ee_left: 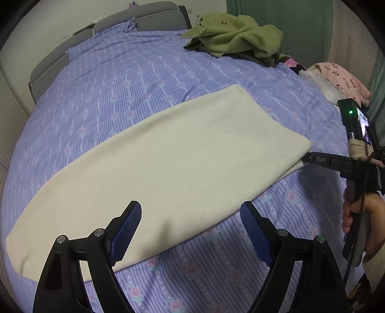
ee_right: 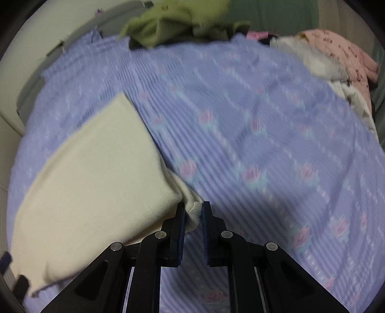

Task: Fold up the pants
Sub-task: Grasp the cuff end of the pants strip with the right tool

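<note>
The cream pants (ee_left: 154,168) lie folded lengthwise as a long flat strip on the purple flowered bedspread (ee_left: 144,79). My left gripper (ee_left: 190,216) is open and empty, hovering over the near long edge of the pants. My right gripper (ee_right: 193,211) is shut on the ribbed corner of the pants (ee_right: 96,183) at their right end. It also shows in the left wrist view (ee_left: 310,157), at the right end of the strip. The right wrist view is blurred.
A heap of green knit clothing (ee_left: 235,33) lies at the far right of the bed. Pink and white clothes (ee_left: 341,81) lie at the right edge. A grey headboard (ee_left: 144,16) and pillow stand at the far end.
</note>
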Demonstrator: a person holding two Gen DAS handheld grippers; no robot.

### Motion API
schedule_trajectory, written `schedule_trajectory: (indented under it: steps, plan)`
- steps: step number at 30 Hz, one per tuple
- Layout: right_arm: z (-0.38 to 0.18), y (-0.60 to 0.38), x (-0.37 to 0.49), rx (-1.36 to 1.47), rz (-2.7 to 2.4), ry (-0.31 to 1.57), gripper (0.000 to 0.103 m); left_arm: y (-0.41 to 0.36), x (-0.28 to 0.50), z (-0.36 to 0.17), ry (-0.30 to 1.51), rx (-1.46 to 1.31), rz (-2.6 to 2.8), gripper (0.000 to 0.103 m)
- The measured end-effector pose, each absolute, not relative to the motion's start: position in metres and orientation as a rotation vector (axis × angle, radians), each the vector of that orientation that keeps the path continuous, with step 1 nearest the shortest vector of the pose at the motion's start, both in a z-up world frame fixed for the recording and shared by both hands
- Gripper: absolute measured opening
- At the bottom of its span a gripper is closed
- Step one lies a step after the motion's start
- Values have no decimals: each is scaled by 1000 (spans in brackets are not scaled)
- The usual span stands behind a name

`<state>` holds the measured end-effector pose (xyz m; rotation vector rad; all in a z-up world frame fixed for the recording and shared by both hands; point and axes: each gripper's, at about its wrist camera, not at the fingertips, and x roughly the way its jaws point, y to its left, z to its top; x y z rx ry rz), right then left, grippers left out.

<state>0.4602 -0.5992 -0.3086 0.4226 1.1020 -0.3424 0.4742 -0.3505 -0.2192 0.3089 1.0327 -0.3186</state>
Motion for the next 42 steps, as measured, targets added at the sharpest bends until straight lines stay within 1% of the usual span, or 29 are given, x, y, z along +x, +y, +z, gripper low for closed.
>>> schedule_trajectory:
  steps: [2,3,4,5,6,8,9,10,11,14,21,27,31,33,34,35,40,42]
  plan:
    - [-310,-602,460,434,-352,1110,17,-350,471,-220,1030,314,-313,84]
    - [-307,-605,456,444,-378,1101,18,-350,472,-220,1031,310,-315,84]
    - [-300,-610,449,434,-426,1090,24,-350,471,-220,1035,304,-317,84]
    - [-295,-613,444,419,-466,1086,33,-350,471,-220,1037,300,-319,84]
    - [-288,-618,437,428,-480,1064,39,-351,471,-219,1035,295,-322,84]
    - [-276,-628,424,524,-411,1002,60,-353,472,-219,1030,287,-329,84]
    - [-272,-629,421,560,-372,984,64,-355,473,-218,1025,282,-331,84]
    - [-270,-629,422,592,-341,971,71,-357,474,-217,1020,278,-331,84]
    - [-269,-629,422,630,-308,959,74,-358,475,-217,1016,276,-331,84]
    - [-285,-621,422,806,-194,952,74,-364,477,-218,1016,279,-344,84]
    - [-336,-587,437,970,-129,1013,74,-368,477,-217,996,331,-347,84]
    - [-336,-597,454,967,-150,934,74,-364,481,-218,1002,318,-334,84]
    - [-350,-611,463,1012,-169,911,74,-367,481,-217,1000,313,-342,84]
    - [-347,-611,462,1002,-161,914,74,-370,480,-215,994,319,-357,84]
    - [-344,-610,459,982,-155,917,71,-371,479,-215,991,322,-362,84]
    - [-341,-609,455,982,-151,921,66,-372,479,-214,989,323,-368,84]
    - [-344,-609,447,1054,-103,910,59,-376,479,-214,991,325,-379,84]
    - [-349,-608,448,1072,-89,916,59,-377,480,-215,994,323,-380,84]
